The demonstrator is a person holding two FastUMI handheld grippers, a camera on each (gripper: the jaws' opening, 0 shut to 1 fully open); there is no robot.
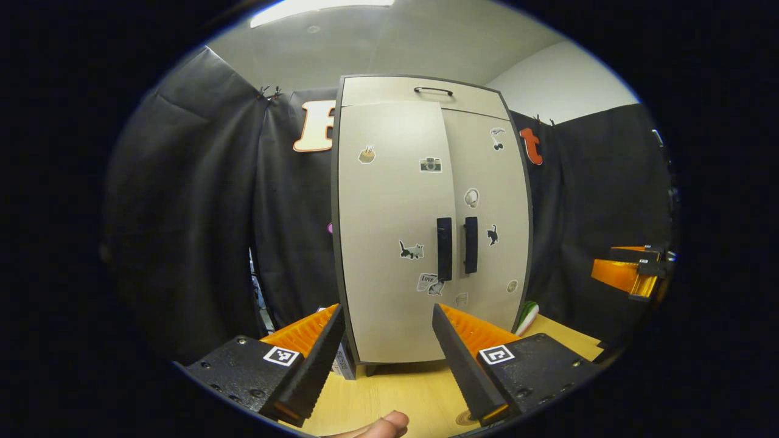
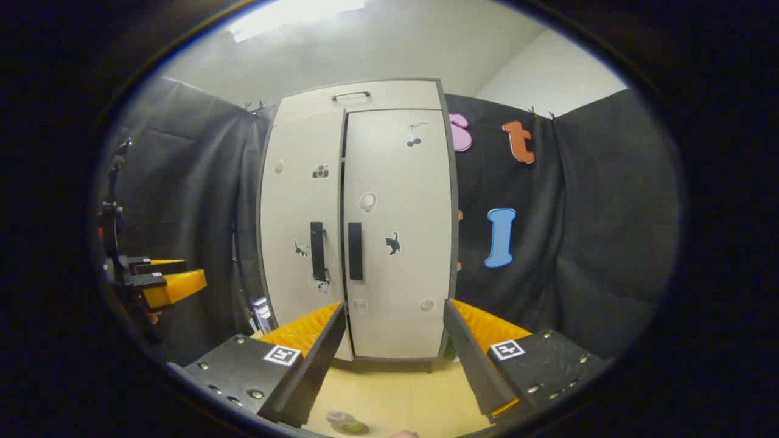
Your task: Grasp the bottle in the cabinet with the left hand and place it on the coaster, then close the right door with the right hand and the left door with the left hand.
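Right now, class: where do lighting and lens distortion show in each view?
Left gripper view: the cabinet bows outward, its edges curved; a ceiling light glares at the top. Right gripper view: the same bowing, brighter ceiling glare, and a shadow under the cabinet on the table.

Both cameras sit low over the table (image 1: pixel 395 389) facing the cabinet (image 1: pixel 426 219) from near (the left gripper view from its left, the right gripper view from its right), sharing its closed doors.
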